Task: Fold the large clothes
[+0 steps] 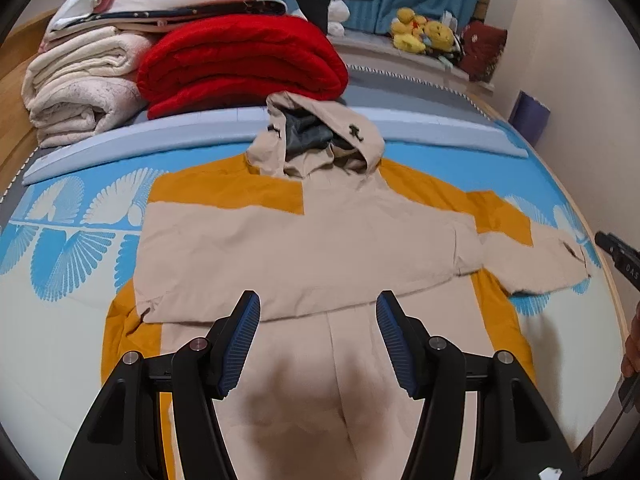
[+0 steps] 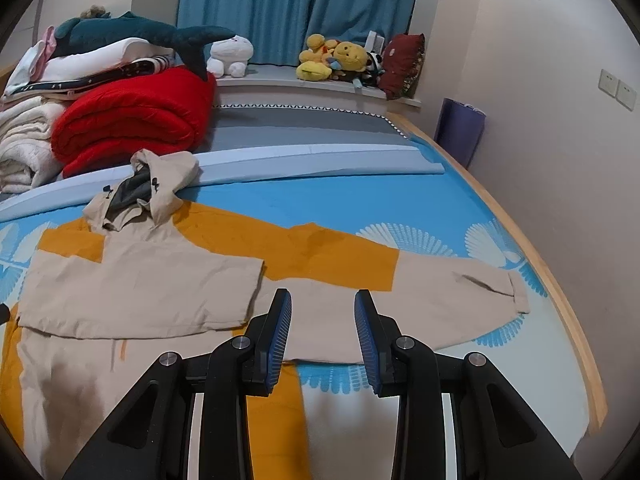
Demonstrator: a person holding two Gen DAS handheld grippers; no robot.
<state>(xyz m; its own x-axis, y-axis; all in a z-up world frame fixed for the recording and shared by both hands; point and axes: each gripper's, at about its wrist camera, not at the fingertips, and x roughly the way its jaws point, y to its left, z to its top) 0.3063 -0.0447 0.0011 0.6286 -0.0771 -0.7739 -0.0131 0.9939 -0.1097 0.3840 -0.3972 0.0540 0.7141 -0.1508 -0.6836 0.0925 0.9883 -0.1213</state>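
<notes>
A beige and orange hooded jacket (image 1: pixel 304 248) lies flat on the bed, with its hood (image 1: pixel 316 136) at the far end. One sleeve is folded across the chest (image 1: pixel 240 256). The other sleeve (image 2: pixel 440 280) stretches out to the right toward the bed's edge. My left gripper (image 1: pixel 318 296) hovers open over the jacket's lower body, nothing between its fingers. My right gripper (image 2: pixel 322 294) is open above the near part of the outstretched sleeve, holding nothing. Its black body shows at the right edge of the left wrist view (image 1: pixel 618 254).
A folded red blanket (image 1: pixel 240 64) and cream blankets (image 1: pixel 80 84) are stacked at the far left of the bed. Plush toys (image 2: pixel 336 60) sit on the sill under blue curtains. The wooden bed edge (image 2: pixel 576 320), a purple bag (image 2: pixel 460 132) and a wall are on the right.
</notes>
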